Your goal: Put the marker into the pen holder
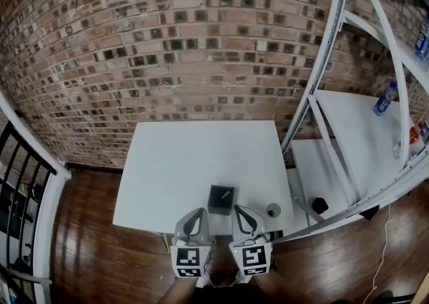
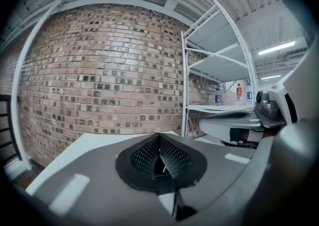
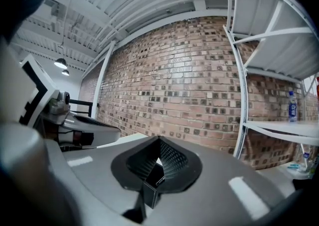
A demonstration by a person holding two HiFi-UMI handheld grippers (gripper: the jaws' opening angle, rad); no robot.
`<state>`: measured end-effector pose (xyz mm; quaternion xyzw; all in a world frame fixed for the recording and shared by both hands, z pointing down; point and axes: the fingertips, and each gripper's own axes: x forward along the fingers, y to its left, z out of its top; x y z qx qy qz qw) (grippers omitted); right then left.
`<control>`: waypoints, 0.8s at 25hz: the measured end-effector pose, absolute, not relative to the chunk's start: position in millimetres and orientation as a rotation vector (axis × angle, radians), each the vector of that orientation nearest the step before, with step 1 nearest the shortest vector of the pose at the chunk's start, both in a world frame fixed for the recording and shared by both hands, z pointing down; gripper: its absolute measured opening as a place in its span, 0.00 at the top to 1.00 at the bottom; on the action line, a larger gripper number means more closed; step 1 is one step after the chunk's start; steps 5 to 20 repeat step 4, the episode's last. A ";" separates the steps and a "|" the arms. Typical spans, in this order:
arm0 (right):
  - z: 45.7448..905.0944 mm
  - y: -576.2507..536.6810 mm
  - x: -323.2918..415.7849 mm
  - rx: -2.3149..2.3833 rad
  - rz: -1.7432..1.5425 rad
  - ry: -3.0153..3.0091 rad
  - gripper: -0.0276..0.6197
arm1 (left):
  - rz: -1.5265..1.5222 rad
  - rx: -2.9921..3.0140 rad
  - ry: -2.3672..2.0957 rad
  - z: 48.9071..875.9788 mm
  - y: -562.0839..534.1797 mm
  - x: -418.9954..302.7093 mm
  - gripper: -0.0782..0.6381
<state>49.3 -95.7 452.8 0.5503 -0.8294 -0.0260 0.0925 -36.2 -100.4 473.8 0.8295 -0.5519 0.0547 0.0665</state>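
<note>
While the marker [image 1: 226, 195] leans in the holder [image 1: 216, 205], the left gripper [image 1: 198, 211] and right gripper [image 1: 240, 209] hover near it, closed and empty. It seems light and slick; pinch mid-barrel.

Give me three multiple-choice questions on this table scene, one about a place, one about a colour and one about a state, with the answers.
1. Where does the pen holder stand?
A. Near the front edge of the white table, just ahead of the left hand-held gripper and the right hand-held gripper
B. On the metal shelf
C. On the wooden floor

2. What colour is the pen holder?
A. White
B. Black
C. Red

3. What state is the marker in?
A. Lying flat on the table
B. Clamped in the right hand-held gripper
C. Standing inside the pen holder

Answers:
1. A, the head view shows it on the table right in front of both grippers.
2. B, it is a dark square against the white top.
3. C, a light stick leans inside the holder, and neither gripper holds anything.
</note>
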 end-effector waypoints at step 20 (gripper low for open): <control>451.4 -95.7 49.3 1.620 -0.084 -2.459 0.95 | 0.168 2.501 -1.665 474.5 -101.1 -34.4 0.87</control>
